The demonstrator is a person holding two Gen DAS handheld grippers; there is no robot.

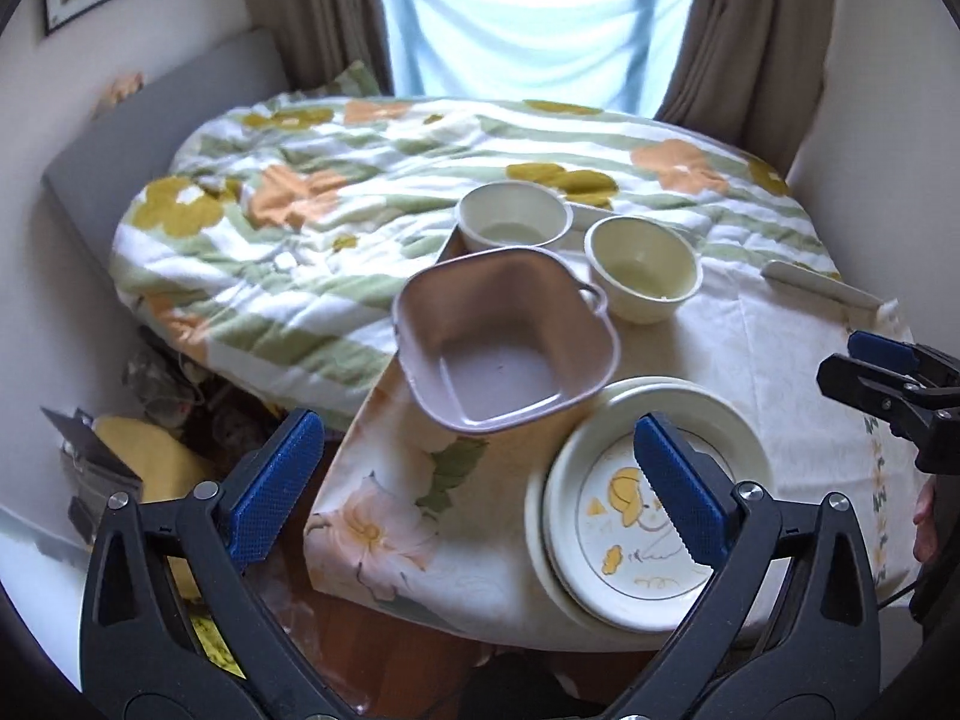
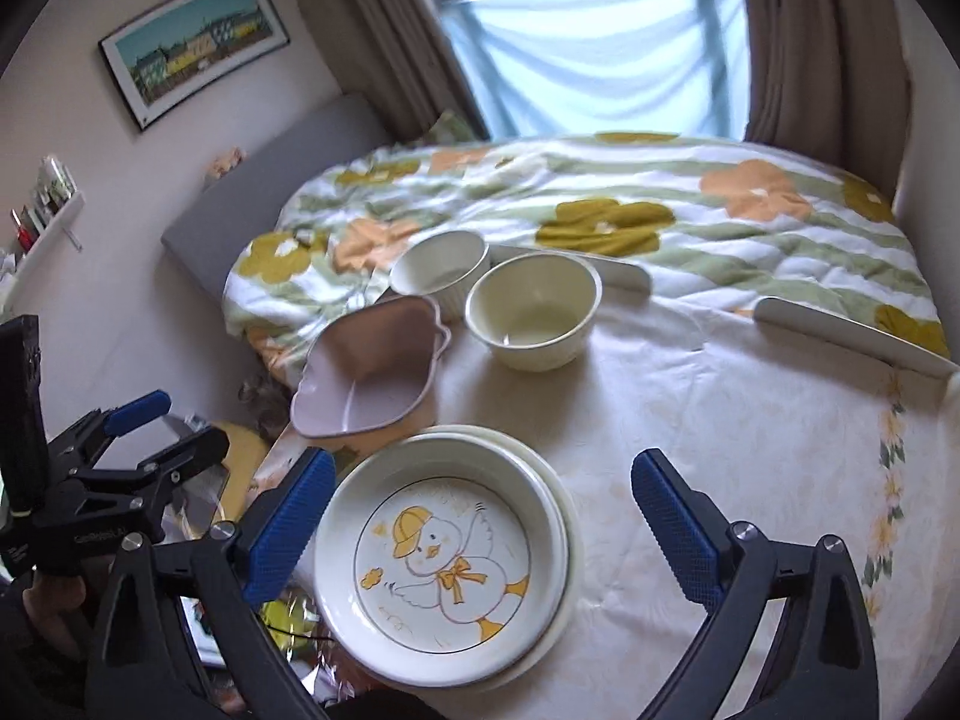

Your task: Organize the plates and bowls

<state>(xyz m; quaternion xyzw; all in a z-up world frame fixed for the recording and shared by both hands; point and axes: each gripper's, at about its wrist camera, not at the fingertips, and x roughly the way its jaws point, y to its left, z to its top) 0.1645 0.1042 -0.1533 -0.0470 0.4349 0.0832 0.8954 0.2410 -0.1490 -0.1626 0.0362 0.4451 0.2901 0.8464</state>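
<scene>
Left gripper (image 1: 480, 492) and right gripper (image 2: 483, 522): both spread, hovering, empty. Duck plate (image 2: 441, 564) lies between the right gripper's fingers; pink bowl (image 1: 504, 342) ahead of the left.

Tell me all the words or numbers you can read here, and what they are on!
Small pale lettering on the left hand-held gripper body: too blurred to read.
Framed picture on the wall: a painted town, no words I can make out.
Duck plate: a drawing only, no words.
Pink bowl and cream bowls: no text.
</scene>
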